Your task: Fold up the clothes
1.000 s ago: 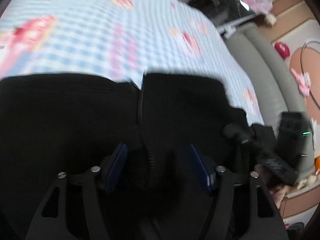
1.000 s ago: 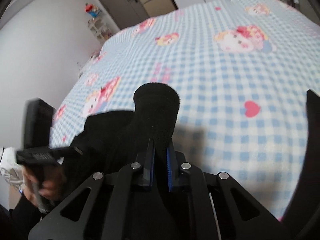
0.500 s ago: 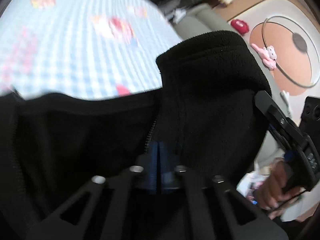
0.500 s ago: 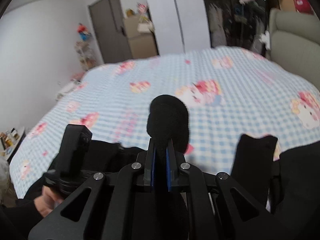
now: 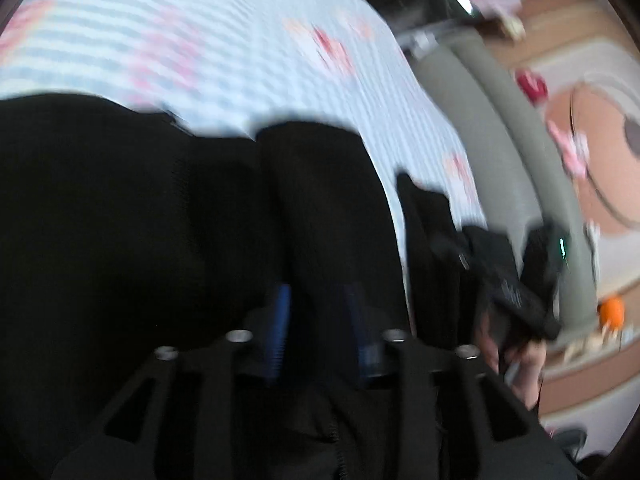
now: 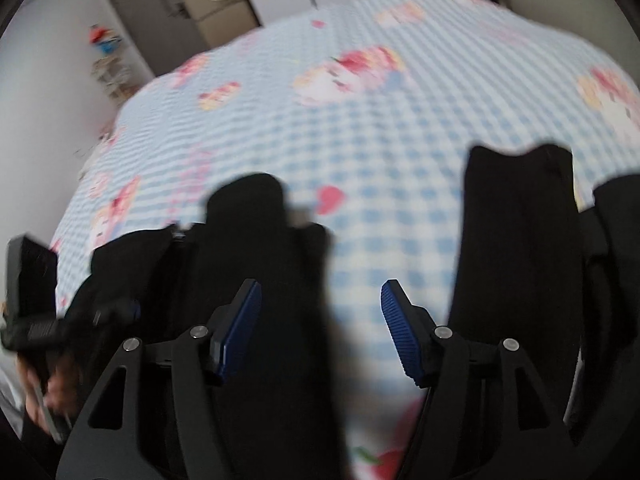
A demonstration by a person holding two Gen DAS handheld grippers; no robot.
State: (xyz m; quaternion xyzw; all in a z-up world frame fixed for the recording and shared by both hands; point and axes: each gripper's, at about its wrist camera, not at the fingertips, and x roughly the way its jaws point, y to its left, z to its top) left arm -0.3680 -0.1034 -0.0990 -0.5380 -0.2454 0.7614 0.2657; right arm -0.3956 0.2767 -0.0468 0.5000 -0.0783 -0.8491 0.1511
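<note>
The black jacket [image 6: 256, 320] lies at the bed's [image 6: 360, 128] near edge, sleeve laid over its body, partly folded. The right gripper [image 6: 320, 332] gapes empty; the left gripper [image 5: 320, 336] is narrowly parted over fleece.

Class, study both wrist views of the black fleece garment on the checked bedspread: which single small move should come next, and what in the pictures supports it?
Probably draw the right hand-held gripper back from the black fleece garment. Its blue pads stand wide apart with nothing gripped, and the fabric lies on the checked bedspread. The left hand-held gripper also shows a gap between its pads, though blur makes that less certain.
</note>
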